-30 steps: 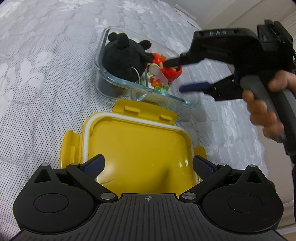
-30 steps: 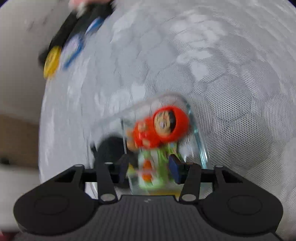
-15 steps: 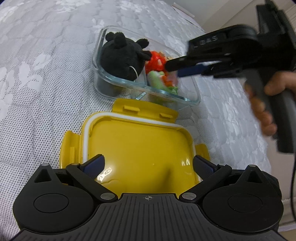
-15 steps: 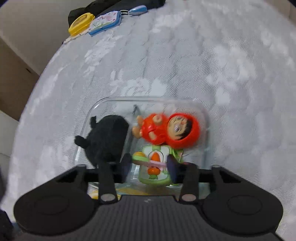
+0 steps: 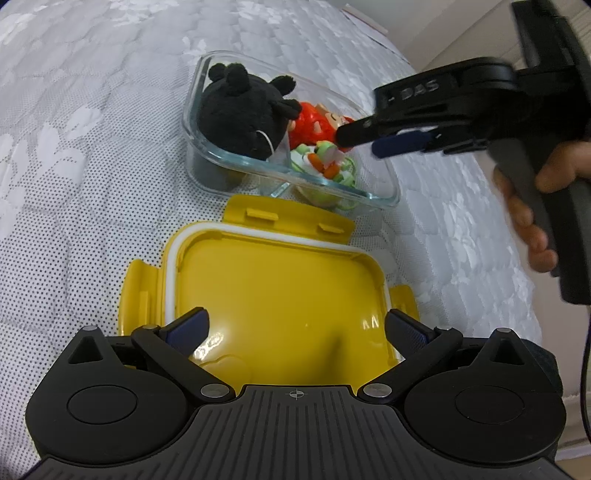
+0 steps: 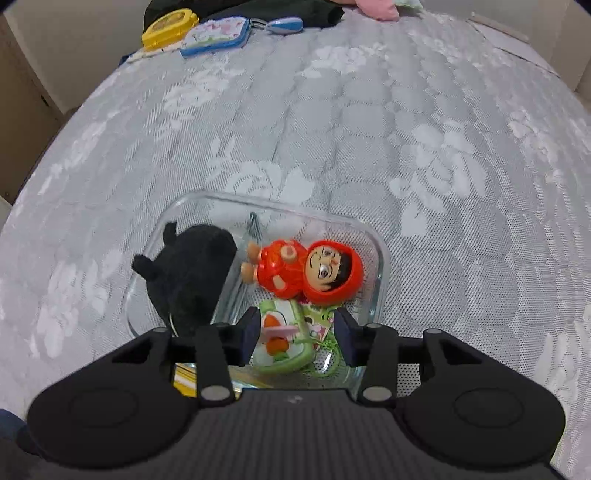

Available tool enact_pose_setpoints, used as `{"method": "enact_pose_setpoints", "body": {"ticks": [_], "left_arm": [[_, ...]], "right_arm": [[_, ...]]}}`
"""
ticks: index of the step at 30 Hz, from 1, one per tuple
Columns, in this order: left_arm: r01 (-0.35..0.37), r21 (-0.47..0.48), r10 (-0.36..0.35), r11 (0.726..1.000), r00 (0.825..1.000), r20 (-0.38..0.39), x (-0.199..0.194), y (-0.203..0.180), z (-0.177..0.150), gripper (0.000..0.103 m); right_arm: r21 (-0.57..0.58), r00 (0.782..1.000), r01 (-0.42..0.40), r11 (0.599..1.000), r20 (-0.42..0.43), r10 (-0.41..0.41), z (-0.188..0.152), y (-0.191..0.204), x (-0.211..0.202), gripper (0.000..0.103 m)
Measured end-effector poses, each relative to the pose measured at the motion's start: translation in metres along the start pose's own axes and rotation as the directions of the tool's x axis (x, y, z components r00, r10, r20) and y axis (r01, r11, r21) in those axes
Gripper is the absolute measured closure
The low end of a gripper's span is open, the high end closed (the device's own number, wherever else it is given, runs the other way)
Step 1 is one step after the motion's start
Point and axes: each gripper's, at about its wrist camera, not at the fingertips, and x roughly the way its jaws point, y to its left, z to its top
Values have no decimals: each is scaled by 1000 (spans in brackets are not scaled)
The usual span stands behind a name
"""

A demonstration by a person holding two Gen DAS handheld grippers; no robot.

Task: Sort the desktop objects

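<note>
Left gripper (image 5: 295, 328): matte black with blue pads, fingers spread wide and holding nothing; they hover over the near edge of the yellow lid.
Right gripper (image 6: 295, 334): same build, fingers parted, pads standing either side of the green toy; whether either pad touches it is hard to judge from these angles.
Right hand (image 5: 532, 206): bare fingers wrapped on the grey handle, cut off at the frame edge in the left wrist view.
Green toy (image 6: 282, 341): small, rounded, glossy plastic case with orange and pink details; lies in the near end of the glass container, its lower part hidden behind the gripper body.
Red doll (image 6: 306, 271): shiny red hooded figure with a painted face, lying on its back just beyond the green toy, in the same compartment.
Black plush (image 5: 243, 110): fuzzy, rounded, with small ears; fills the other compartment, across the glass divider.
Glass container (image 5: 384, 177): clear, rectangular with rounded corners and thick walls; open on top.
Yellow lid (image 5: 273, 295): smooth glossy plastic, lying inside up with a white seal ring and side flaps; just beside the container, its near edge hidden by the left gripper.
Bedspread (image 6: 406, 129): grey-white quilted fabric, dotted weave with floral pattern.
Far edge: a yellow case (image 6: 168, 24) and a blue-rimmed pouch (image 6: 216, 35), well apart from the container, small and partly cut off.
</note>
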Motion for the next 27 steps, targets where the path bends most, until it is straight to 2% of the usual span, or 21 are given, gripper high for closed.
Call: {"method": "enact_pose_setpoints", "body": {"ticks": [1,4,6,8,10,13,16,18,20,21,22,24,25,27], "left_arm": [[0,1,0,1000,1000,0,0,0,0,0],[1,-2,-1,1000,1000,0,1,0,0,0],[2,-2,-2,1000,1000,0,1,1,0,0],[2,-2,-2,1000,1000,0,1,1,0,0],[2,-4,-2,1000,1000,1,1,1,0,0],[-3,1,3,1000,1000,1,2,0,1,0],[-8,10,8,1000,1000,0,2,-1,0,0],[-9,12,9,1000,1000,0,2,-2,0,0],[-8,10,8,1000,1000,1,1,-1,0,0],[-7,7,7,1000,1000,2,0,0,0,0],[-5,2,5,1000,1000,2,1,0,0,0],[-7,-1,7,1000,1000,2,1,0,1,0],[-8,1,8,1000,1000,2,2,0,1,0],[-11,7,11,1000,1000,2,2,-1,1,0]], "right_arm": [[25,1000,-14,1000,-14,15,-1,-2,5,56],[170,991,-99,980,-75,112,-3,-16,29,40],[255,983,-137,957,-83,163,-5,-25,41,54],[219,987,-139,966,-53,153,-4,-23,36,63],[146,994,-106,984,-11,108,-3,-18,22,64],[37,999,-12,999,42,10,-2,-12,-3,64],[8,998,38,999,51,-39,-1,-9,-12,64],[13,999,7,1000,44,-8,-4,-5,-6,64],[66,994,-92,994,57,88,-5,-8,-3,62],[95,992,-111,989,78,104,-5,-9,-4,62],[100,991,-91,991,103,81,-4,-9,-7,62],[52,989,12,999,146,-20,-2,-3,-17,61],[31,987,35,999,158,-40,-2,0,-20,61],[21,987,-22,1000,157,19,-4,3,-24,61]]}}
